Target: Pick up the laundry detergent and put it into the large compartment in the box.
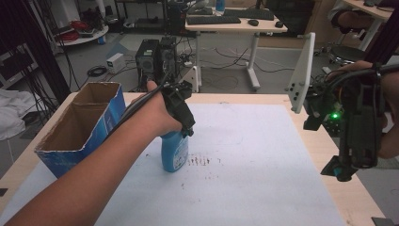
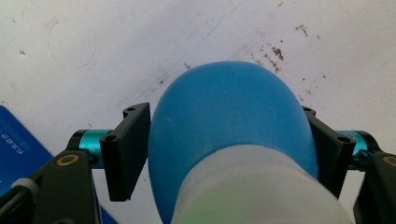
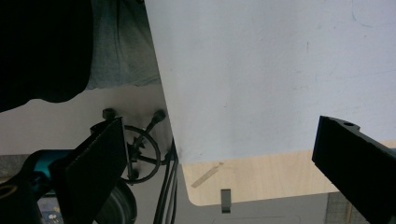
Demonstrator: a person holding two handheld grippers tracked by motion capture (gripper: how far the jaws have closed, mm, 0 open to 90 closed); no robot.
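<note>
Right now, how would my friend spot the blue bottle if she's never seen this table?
Start at the big white sheet that covers the wooden table. Near its left edge lies an open cardboard box with blue sides. Just right of the box, the blue bottle stands upright with the left gripper over its top; it is smooth, rounded plastic, not cardboard.

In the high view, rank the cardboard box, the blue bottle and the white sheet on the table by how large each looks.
1. White sheet, covering most of the tabletop.
2. Cardboard box, open-topped, at the left.
3. Blue bottle, partly hidden by the left gripper and hand, but clearly smallest.
</note>
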